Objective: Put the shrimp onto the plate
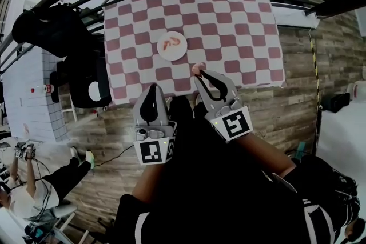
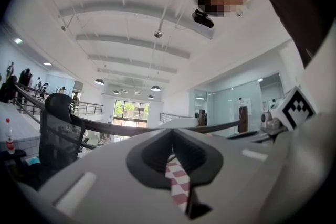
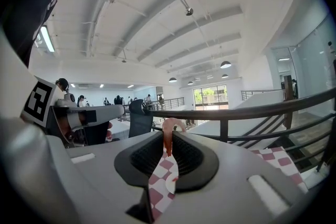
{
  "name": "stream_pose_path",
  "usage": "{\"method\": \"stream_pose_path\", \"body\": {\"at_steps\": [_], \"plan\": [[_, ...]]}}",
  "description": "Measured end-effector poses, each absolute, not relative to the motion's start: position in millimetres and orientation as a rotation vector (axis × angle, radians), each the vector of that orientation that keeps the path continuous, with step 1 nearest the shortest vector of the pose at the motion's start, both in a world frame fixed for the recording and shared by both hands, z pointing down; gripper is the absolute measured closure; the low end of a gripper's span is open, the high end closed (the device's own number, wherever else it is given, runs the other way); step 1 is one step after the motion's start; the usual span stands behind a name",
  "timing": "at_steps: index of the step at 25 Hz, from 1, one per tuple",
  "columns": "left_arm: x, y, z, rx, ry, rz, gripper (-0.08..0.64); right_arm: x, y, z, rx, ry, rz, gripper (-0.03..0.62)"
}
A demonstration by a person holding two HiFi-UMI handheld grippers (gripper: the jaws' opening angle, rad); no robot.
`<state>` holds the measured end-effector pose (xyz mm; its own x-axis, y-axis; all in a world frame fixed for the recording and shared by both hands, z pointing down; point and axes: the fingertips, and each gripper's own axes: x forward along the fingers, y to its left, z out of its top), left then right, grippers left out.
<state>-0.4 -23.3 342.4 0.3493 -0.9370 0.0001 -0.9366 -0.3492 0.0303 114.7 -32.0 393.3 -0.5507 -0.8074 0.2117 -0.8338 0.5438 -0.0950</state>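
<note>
Up on the checkered bench (image 1: 240, 26) sits one white plate (image 1: 172, 56) with what looks like two shrimp (image 1: 167, 43) already on it, so that's the drop spot. The left gripper (image 1: 152, 87) waits with fingers shut on nothing. The right gripper (image 1: 199, 72) has its fingers pinched on a third shrimp at the bench's near edge, probably plate-bound.
</note>
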Motion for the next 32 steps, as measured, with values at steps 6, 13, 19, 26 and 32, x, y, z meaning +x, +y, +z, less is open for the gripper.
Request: {"method": "stream_pose_path", "body": {"at_steps": [6,13,19,26,32], "plan": [[-18,-37,349,2.557,-1.74,-0.052,0.551,90,-42,406,1.385,-2.59,0.3,0.541],[-40,-53,361,2.551,-1.714,-0.076,0.551,58,-62,436,1.298,-2.505,0.374,0.541],[-53,-69,382,2.549,-1.63,-0.007,0.551,41,-84,464,1.272,-2.451,0.394,0.541],[-68,-95,395,2.551,-1.596,0.007,0.551,25,-107,511,1.242,-2.374,0.335,0.541],[-73,-109,406,2.598,-1.568,0.084,0.551,19,-122,546,1.225,-2.314,0.347,0.541]]}}
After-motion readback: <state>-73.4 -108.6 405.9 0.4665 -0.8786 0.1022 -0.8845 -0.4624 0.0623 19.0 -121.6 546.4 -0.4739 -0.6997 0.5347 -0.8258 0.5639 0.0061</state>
